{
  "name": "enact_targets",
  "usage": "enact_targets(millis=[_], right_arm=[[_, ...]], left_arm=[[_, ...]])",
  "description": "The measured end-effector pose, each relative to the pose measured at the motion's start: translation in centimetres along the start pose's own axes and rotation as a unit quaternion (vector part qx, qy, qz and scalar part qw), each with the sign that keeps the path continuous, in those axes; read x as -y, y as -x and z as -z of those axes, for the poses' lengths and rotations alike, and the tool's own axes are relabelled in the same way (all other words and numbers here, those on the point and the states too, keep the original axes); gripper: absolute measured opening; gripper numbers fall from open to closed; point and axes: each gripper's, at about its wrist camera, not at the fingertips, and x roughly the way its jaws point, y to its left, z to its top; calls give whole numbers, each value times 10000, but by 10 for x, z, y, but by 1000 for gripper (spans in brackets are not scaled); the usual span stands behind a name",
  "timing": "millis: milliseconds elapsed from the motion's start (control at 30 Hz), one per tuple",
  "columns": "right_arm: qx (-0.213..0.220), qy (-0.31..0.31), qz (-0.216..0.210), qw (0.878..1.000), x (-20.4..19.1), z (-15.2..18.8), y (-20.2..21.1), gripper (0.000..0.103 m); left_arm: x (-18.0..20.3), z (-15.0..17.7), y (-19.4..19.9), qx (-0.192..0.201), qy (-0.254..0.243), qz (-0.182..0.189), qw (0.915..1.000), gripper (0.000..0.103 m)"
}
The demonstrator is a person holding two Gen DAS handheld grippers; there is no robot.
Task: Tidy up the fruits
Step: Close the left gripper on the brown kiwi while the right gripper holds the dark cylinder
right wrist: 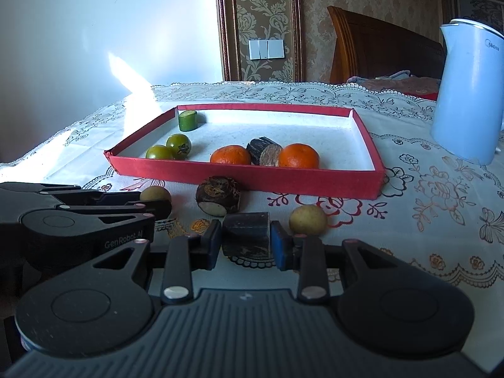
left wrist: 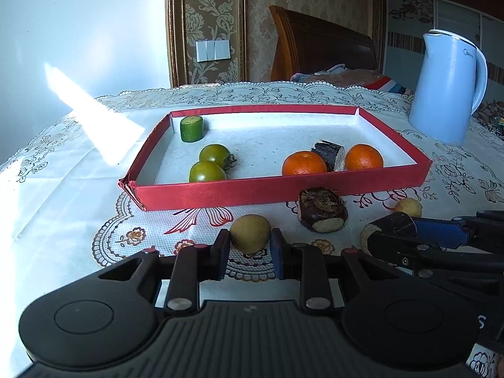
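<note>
You are well into the sorting. The red tray [left wrist: 277, 193] on the worktop [left wrist: 63, 208] already holds a green cucumber piece [left wrist: 191, 129] in its far left corner, two green tomatoes [left wrist: 214, 155] near the left wall, and two oranges [left wrist: 304, 163] with a dark stalk piece [left wrist: 329, 157] between them. Four things still lie outside, in front of the near wall. Your left hand-held gripper [left wrist: 250, 247] is closed on a small yellowish fruit [left wrist: 250, 232], pads pressing both its sides. Your right hand-held gripper [right wrist: 247, 241] is clamped on a second dark stalk chunk [right wrist: 247, 228]. Neither looks clearly lifted off the cloth yet. A dark round root [right wrist: 218, 199] sits untouched just before the tray, and another yellowish fruit [right wrist: 308, 219] lies beside the right gripper. I judge two carries are in hand and two remain.
</note>
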Motion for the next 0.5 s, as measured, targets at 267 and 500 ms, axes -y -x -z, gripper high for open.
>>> enact_targets(millis=[267,500], right_arm=[[196,-85,-5,9998,0,0,5,31],[337,-98,-20,9994,-3,-1,8,31]], left_arm=[[2,0,5,170,58,-301,9994,26],[1,0,12,370,123,-567,9976,26]])
